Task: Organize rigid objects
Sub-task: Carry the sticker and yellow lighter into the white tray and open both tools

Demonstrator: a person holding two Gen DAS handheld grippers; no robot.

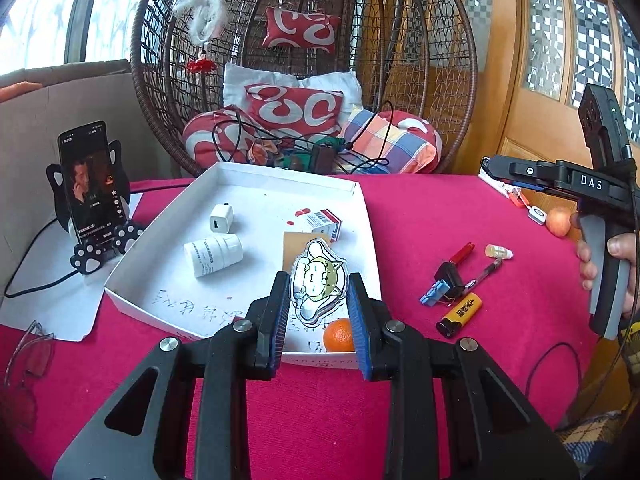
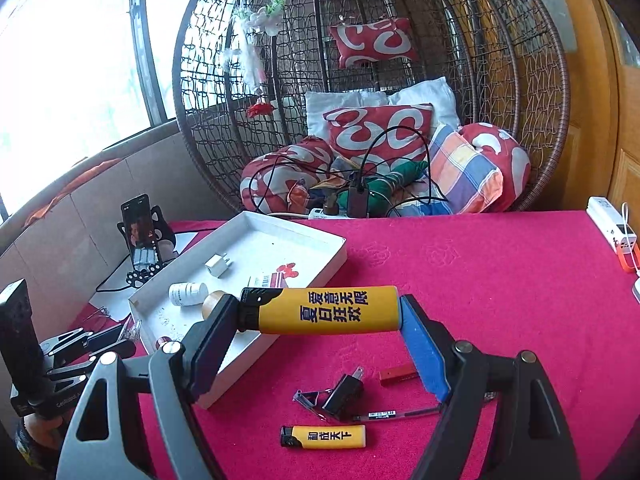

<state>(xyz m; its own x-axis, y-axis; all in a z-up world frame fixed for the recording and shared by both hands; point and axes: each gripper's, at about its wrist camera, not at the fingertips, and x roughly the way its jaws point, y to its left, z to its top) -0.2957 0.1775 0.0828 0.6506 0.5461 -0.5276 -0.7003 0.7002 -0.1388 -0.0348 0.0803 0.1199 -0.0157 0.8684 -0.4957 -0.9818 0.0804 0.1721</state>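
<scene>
The left gripper [image 1: 319, 312] pinched a flat, glossy plastic cat charm [image 1: 316, 284] edgewise above the near end of the shallow white cardboard tray [image 1: 160, 240], while the right gripper [image 2: 320, 320], spread wide, clamped a smooth yellow cylindrical lighter [image 2: 324, 310] lengthwise over the red cloth [image 2: 480, 280], just right of that tray.

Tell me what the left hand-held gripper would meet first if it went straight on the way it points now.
Probably the floor of the white tray. The left hand-held gripper, shut on a cartoon cat tag, points down over the near wall. The brown card lies nearest that line; depth is unclear.
</scene>
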